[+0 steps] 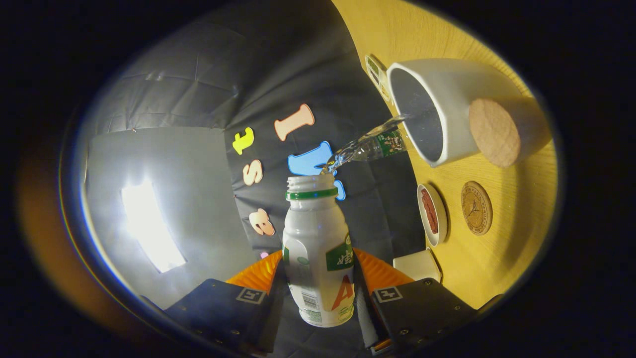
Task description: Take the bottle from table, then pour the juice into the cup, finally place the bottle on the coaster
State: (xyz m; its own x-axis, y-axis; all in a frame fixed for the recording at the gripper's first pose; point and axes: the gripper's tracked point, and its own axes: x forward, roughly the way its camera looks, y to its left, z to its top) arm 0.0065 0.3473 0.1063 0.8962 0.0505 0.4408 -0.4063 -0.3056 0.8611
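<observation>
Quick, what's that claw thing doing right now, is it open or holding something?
Gripper: shut on the bottle, both fingers pressing its sides, tipped so liquid streams from its mouth into the cup.

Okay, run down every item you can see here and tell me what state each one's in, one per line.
White plastic bottle with green neck ring: uncapped, gripped, tipped toward the cup.
Clear liquid stream: pouring into the cup.
White cup: open mouth facing the stream.
Round cork coaster: bare.
Gripper: shut on bottle.
</observation>
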